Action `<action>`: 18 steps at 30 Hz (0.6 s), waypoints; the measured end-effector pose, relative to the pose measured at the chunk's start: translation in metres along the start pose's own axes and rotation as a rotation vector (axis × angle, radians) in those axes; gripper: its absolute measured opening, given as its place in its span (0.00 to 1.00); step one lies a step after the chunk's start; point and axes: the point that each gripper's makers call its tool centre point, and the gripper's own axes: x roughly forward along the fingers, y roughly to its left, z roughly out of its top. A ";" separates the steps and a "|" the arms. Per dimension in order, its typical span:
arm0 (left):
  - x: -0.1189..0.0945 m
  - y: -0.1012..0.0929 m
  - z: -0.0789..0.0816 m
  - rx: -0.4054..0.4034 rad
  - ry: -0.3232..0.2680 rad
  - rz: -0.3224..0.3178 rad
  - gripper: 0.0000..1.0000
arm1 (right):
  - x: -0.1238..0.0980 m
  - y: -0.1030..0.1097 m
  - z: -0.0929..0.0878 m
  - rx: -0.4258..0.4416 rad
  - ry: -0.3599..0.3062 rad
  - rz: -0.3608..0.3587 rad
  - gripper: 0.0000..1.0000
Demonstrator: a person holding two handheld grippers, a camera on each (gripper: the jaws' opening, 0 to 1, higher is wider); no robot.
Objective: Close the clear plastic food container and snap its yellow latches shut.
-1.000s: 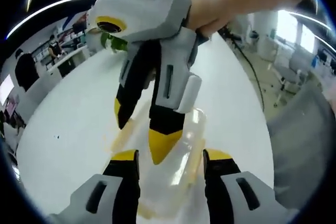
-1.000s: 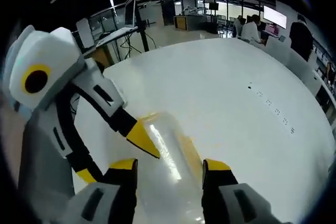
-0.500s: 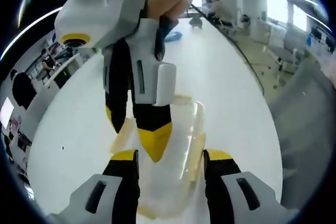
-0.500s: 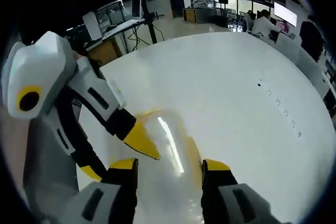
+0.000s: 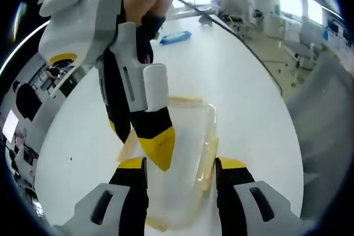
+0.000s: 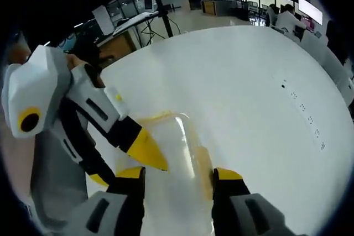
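White table (image 5: 72,136). Right gripper (image 5: 145,147) comes in from upper left of the left gripper view, jaws apart, yellow tips on the lid of the clear container (image 5: 185,153). Container sits closed on the table, between the spread jaws of the left gripper (image 5: 180,169). Yellow latch (image 5: 207,158) lies along its right edge. Blue object (image 5: 176,37) far off on the table.

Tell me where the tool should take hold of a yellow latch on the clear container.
Likely the long yellow latch on the container's side edge, nearest the left tool. Come from outside that edge and press inward: the strip lies flat along the rim, too thin to pinch.
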 end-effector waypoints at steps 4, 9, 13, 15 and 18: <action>0.000 0.000 0.000 -0.001 -0.002 0.000 0.46 | 0.001 0.000 0.000 -0.006 0.016 0.015 0.46; 0.000 0.000 0.000 0.000 -0.002 0.000 0.46 | 0.002 0.000 0.000 -0.011 0.039 0.030 0.46; 0.001 0.000 0.000 -0.001 0.005 0.006 0.46 | 0.002 -0.001 0.000 -0.010 0.057 0.037 0.44; 0.001 0.000 0.000 -0.005 0.006 0.007 0.46 | 0.001 -0.002 0.000 -0.007 0.064 0.040 0.43; 0.001 0.000 -0.001 -0.004 0.008 0.012 0.46 | 0.002 -0.002 0.000 -0.004 0.077 0.039 0.43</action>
